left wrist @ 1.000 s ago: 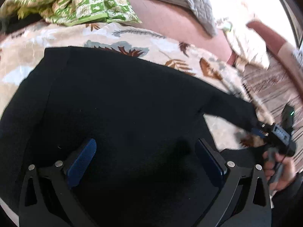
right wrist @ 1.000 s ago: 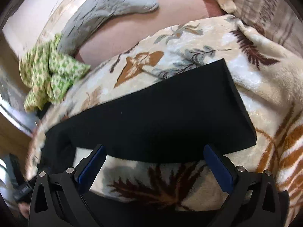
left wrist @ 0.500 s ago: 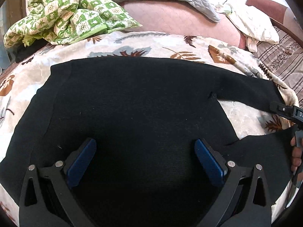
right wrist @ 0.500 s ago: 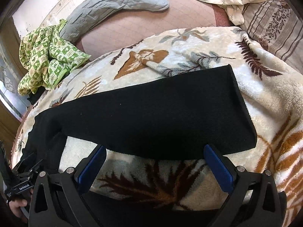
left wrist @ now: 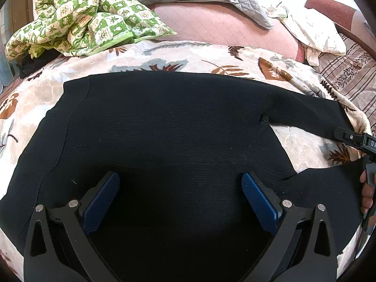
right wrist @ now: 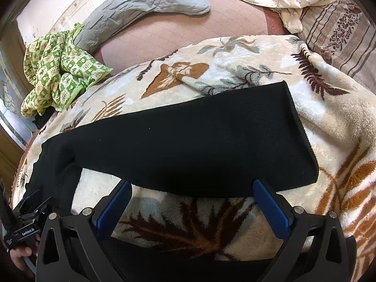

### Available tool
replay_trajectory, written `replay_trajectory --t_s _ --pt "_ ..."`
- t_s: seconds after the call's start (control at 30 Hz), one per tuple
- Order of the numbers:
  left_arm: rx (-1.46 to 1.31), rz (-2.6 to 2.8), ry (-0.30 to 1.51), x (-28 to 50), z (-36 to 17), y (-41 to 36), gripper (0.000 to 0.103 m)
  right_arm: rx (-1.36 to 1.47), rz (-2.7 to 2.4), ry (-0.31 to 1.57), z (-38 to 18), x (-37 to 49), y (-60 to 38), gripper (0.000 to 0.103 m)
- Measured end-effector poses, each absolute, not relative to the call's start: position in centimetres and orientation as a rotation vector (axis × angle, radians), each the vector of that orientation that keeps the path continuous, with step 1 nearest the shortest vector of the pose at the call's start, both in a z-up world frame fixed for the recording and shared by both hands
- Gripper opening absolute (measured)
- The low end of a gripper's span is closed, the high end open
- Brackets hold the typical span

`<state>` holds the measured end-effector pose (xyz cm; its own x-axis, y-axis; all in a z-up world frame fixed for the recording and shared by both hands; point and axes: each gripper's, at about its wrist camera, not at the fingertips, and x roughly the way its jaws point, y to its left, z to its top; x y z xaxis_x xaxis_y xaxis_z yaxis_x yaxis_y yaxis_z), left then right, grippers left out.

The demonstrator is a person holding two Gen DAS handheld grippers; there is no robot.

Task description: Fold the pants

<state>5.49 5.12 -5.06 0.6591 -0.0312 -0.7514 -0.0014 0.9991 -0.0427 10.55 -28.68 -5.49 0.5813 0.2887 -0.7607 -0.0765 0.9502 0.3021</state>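
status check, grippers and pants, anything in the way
Left gripper open over the pants. Right gripper open, holding nothing. Pants flat on the blanket, legs apart, unfolded. Nothing in the way.

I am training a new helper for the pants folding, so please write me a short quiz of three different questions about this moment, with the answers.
1. True or false: the left gripper is shut on the black knitted pants.
2. Multiple choice: between the two spread legs of the pants, what shows? A) a bare wooden floor B) the cream fleece blanket with brown leaf print C) a white plastic tray
3. Fill in: the crumpled green and white checked cloth lies beyond the pants, beside the grey quilted ____.

Key
1. False: both blue pads stand wide apart above the fabric.
2. B
3. pillow
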Motion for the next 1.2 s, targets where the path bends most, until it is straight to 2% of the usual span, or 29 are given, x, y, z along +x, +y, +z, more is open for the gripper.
replay_trajectory --t_s 1.2 --pt "-0.035 -0.013 0.848 5.50 -5.01 5.13 0.103 0.250 0.206 0.919 -5.64 10.12 -28.57 0.103"
